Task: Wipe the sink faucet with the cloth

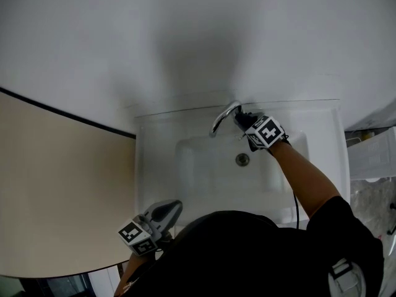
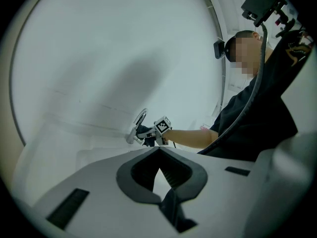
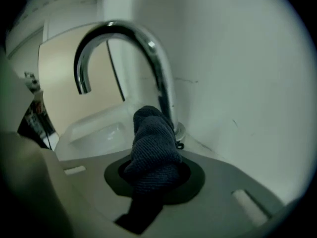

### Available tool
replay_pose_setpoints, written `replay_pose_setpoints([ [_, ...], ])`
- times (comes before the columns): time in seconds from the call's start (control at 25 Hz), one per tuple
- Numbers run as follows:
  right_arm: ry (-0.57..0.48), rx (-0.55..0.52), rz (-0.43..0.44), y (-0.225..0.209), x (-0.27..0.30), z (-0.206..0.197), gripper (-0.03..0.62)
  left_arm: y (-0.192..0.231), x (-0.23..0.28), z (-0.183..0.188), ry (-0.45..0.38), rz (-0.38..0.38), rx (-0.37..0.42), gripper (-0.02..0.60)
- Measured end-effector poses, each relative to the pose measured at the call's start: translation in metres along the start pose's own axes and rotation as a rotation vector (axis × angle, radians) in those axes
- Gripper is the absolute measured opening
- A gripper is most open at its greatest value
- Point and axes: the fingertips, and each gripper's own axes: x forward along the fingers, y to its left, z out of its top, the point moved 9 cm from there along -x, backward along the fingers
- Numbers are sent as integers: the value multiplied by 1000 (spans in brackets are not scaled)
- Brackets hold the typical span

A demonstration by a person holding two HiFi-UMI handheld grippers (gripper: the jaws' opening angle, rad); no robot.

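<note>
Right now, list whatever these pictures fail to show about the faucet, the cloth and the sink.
- Right gripper view: the cloth hides the lower stem of the faucet; whether they touch cannot be told.
- Head view: the right gripper covers the faucet's base.
- Head view: the person's body cuts off the near rim of the sink.

Glossy chrome metal faucet (image 3: pixel 158 68); dark ribbed knit cloth (image 3: pixel 151 150); smooth white sink (image 1: pixel 204 178).

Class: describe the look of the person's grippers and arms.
The left gripper and right gripper are pale grey with dark jaw linings; each bears a white cube with black square markers. A thin black cable runs beside the right arm. The person wears a black short-sleeved top.
</note>
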Motion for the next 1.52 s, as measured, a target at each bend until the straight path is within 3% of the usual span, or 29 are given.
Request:
replay_pose_setpoints([
  [0.12,160,-151,58,2,8,15,60,0,7,1,4,-13,-1,0],
  [0.28,262,-61,278,1,12,11,60,-5,11,3,15,-20,5,0],
  [0.4,396,-81,384,10,7,1,61,-9,5,4,5,-8,14,0],
  [0.48,348,-1,477,13,-6,-2,61,-8,-4,2,-4,14,17,0],
  [0.56,214,122,520,10,-22,-8,62,-4,-13,0,-16,38,14,0],
  [0.64,50,255,438,-1,-39,-25,63,0,-20,-3,-26,57,4,0],
  [0.76,-157,441,184,-25,-49,-55,64,6,-25,-7,-25,67,-14,0],
  [0.84,-239,461,98,-31,-43,-57,64,7,-23,-7,-17,63,-19,0],
  [0.92,-227,346,93,-24,-29,-40,64,5,-19,-5,-14,52,-17,0],
  [1.12,132,-228,56,-1,3,5,66,-2,-13,-2,-8,34,2,0],
  [1.2,164,-348,59,3,0,1,67,-5,-16,-3,-11,39,8,0],
  [1.28,102,-232,63,-4,-11,-12,67,-7,-20,-4,-13,49,8,0],
  [1.4,-138,238,28,-27,-30,-48,69,-5,-27,-7,-20,65,-5,0],
  [1.48,-238,471,-61,-40,-35,-72,69,-2,-29,-10,-18,78,-18,0],
  [1.52,-218,494,-119,-44,-36,-80,69,0,-30,-11,-16,82,-24,0],
])
